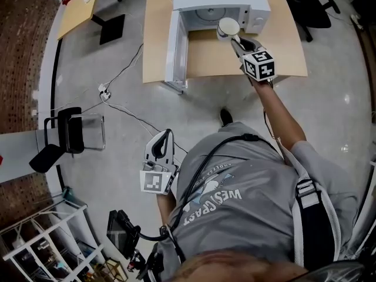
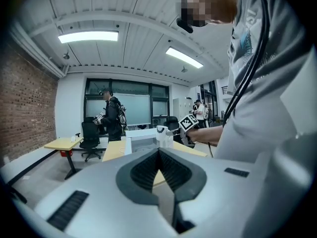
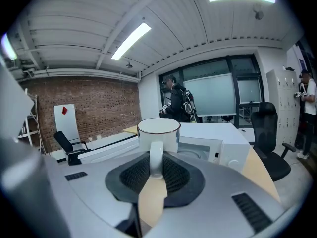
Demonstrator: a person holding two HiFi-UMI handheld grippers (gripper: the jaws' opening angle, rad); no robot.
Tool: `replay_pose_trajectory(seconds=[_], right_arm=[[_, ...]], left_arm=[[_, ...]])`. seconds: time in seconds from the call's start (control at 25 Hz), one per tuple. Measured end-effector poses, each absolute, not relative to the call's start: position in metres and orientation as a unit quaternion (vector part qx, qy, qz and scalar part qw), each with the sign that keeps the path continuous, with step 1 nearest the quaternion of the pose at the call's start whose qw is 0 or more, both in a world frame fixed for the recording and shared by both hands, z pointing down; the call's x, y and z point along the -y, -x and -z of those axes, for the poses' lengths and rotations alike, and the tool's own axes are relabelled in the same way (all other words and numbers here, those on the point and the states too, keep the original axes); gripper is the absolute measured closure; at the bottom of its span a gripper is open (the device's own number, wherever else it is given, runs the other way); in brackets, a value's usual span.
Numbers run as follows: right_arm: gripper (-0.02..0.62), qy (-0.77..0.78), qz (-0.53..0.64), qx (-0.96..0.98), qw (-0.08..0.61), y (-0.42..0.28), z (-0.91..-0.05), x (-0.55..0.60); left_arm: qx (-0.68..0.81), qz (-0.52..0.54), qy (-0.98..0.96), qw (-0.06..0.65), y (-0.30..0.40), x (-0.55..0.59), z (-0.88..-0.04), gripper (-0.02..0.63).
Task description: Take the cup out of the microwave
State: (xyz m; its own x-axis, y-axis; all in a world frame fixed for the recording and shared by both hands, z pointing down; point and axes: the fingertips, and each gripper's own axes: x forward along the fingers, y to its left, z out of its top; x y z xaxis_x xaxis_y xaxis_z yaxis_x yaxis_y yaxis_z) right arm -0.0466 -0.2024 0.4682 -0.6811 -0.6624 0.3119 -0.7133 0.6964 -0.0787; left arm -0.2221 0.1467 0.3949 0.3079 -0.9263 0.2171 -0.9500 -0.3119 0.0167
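Note:
A white cup (image 1: 228,27) with a thin dark rim hangs in the air just in front of the open white microwave (image 1: 220,4). My right gripper (image 1: 235,39) is shut on its handle. In the right gripper view the cup (image 3: 158,130) stands upright, its handle (image 3: 156,157) pinched between the dark pads, and the microwave (image 3: 218,145) lies behind it. My left gripper (image 1: 166,135) is held low beside the person's body, far from the desk. Its tips (image 2: 159,151) meet with nothing between them. From there the cup (image 2: 162,131) shows small and far off.
The microwave door (image 1: 176,46) stands swung open at the left on a wooden desk (image 1: 157,28). Cables (image 1: 117,90) trail over the floor. A black chair (image 1: 64,134) stands at left, office chairs (image 1: 317,10) behind the desk. A person (image 2: 111,115) stands far back.

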Motion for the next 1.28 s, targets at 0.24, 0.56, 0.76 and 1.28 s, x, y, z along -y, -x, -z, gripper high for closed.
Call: replay_pose_trajectory(seconds=[0.24, 0.56, 0.76, 1.28], right_arm=[[0.526, -0.368, -0.068, 0.919, 0.123, 0.043, -0.428, 0.147], [0.526, -0.362, -0.046, 0.924, 0.111, 0.026, -0.386, 0.072], [0.526, -0.370, -0.035, 0.923, 0.096, 0.008, -0.364, 0.031], [0.526, -0.396, -0.032, 0.915, 0.064, -0.040, -0.324, -0.042]], left_arm=[[0.575, -0.067, -0.813, 0.063, 0.224, -0.177, -0.393, 0.563], [0.538, -0.049, -0.840, 0.042, 0.215, -0.206, -0.390, 0.563], [0.514, -0.067, -0.855, 0.030, 0.212, -0.224, -0.397, 0.563], [0.469, -0.044, -0.882, 0.029, 0.194, -0.237, -0.394, 0.563]])
